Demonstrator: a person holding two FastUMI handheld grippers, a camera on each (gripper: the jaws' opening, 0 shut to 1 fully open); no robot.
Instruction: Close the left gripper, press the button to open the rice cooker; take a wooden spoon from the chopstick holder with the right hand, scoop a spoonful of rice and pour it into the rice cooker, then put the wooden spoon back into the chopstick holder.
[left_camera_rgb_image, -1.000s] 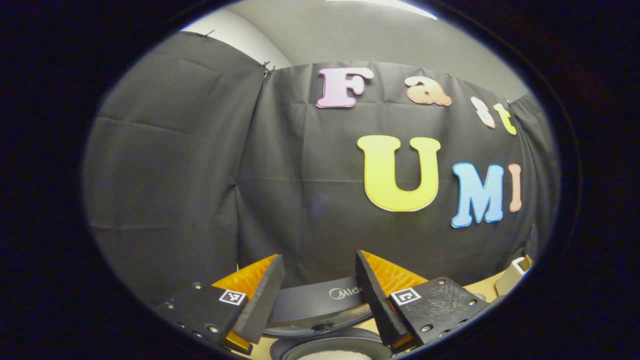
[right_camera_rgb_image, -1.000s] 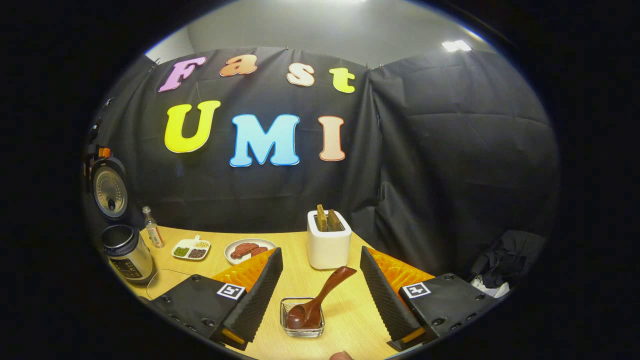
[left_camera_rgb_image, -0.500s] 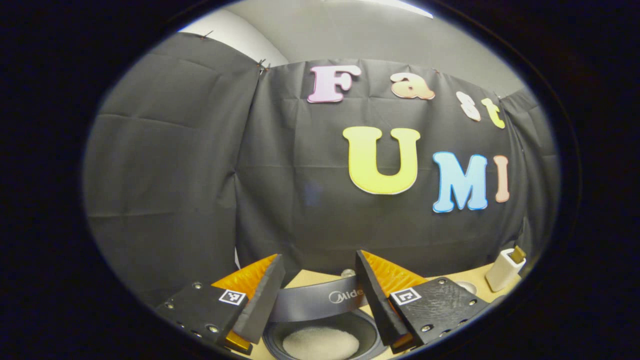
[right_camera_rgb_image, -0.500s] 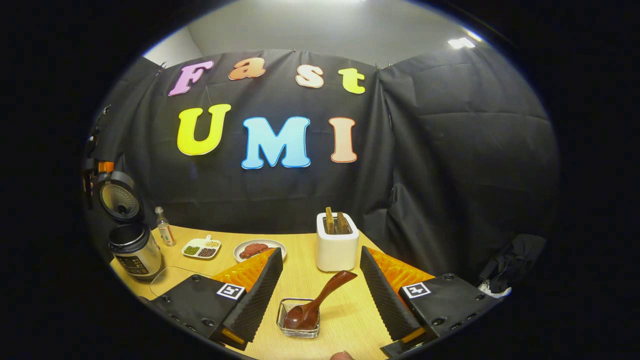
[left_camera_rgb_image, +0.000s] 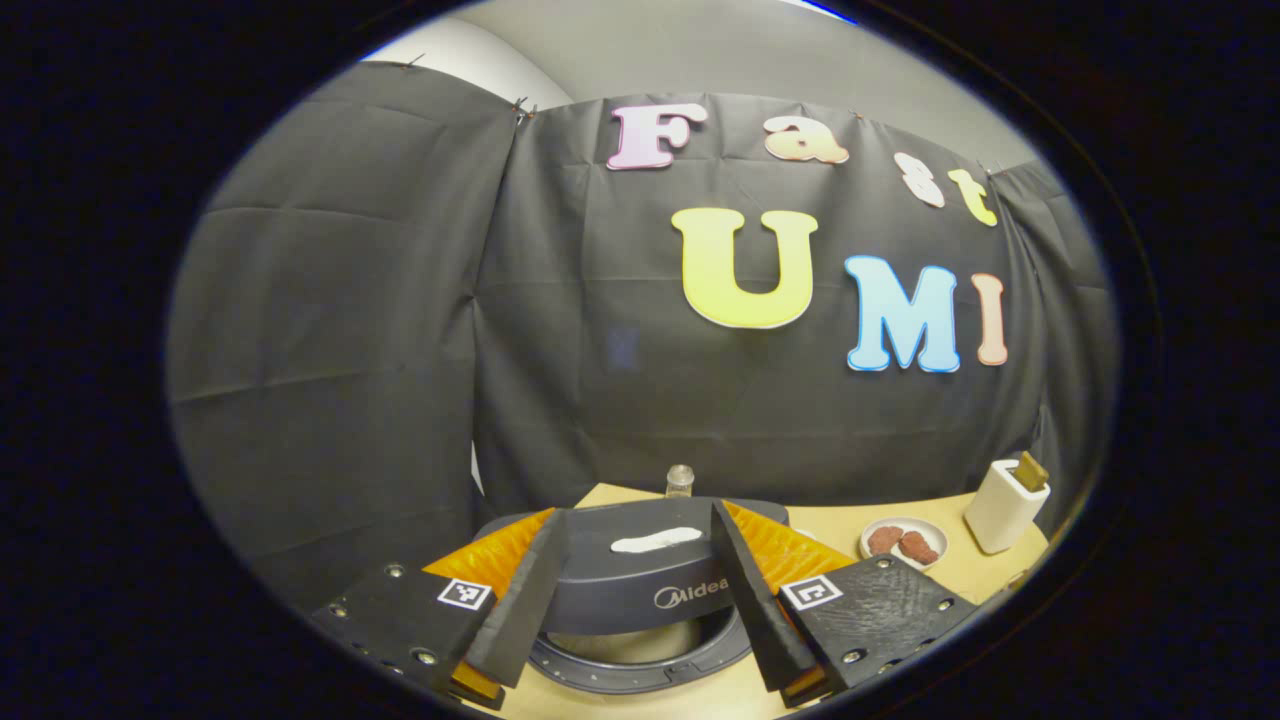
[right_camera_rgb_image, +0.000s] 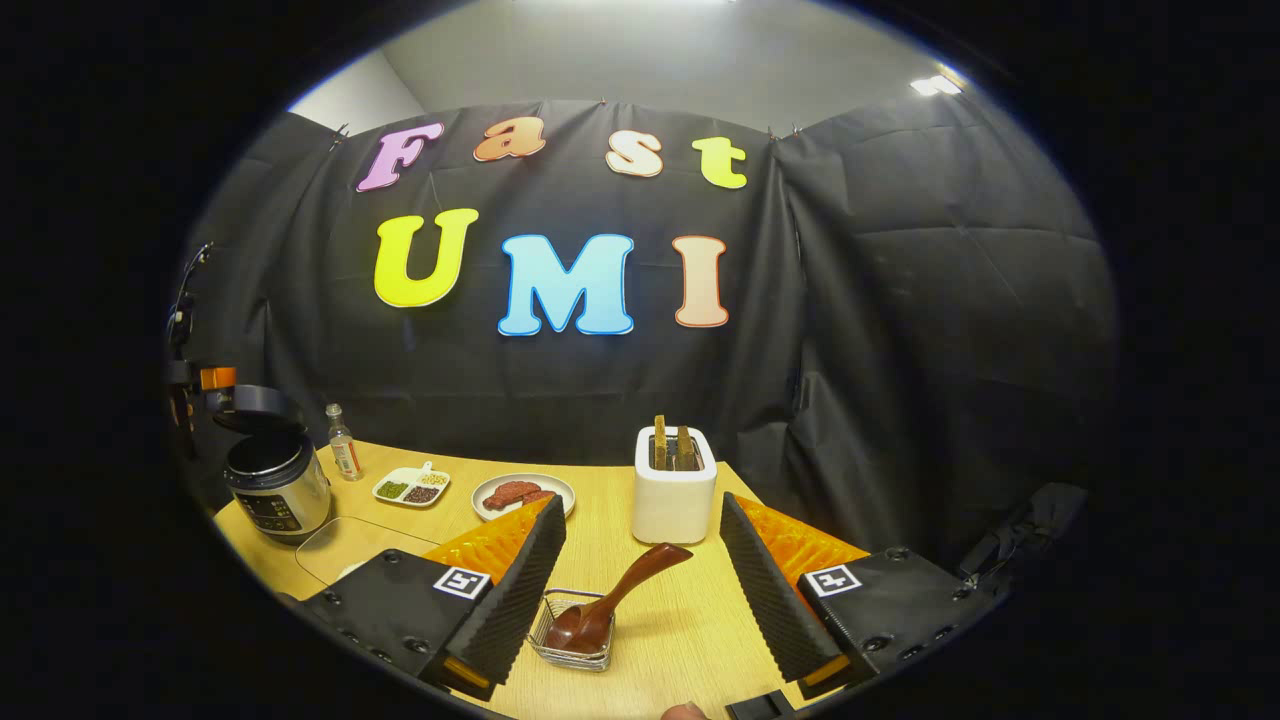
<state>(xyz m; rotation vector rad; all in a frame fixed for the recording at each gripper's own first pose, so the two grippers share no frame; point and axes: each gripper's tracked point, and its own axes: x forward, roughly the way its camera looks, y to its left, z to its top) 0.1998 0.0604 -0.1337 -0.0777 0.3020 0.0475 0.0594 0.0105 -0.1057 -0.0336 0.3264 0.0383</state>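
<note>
Both claws gape empty, yet your right claw (right_camera_rgb_image: 640, 590) sits nearer the wooden spoon (right_camera_rgb_image: 612, 603), whose bowl rests in a small glass dish (right_camera_rgb_image: 572, 645) just ahead, handle slanting up-right toward the chopstick holder (right_camera_rgb_image: 675, 495).

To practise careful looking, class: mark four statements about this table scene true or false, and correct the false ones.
1. The wooden spoon rests in the glass dish. True.
2. The right tongs grip the spoon. False: the right tongs are open, holding nothing.
3. The plate of meat stands between the divided dish and the white holder. True.
4. The bottle stands right of the holder. False: the bottle stands left of it, beside the rice cooker.
</note>
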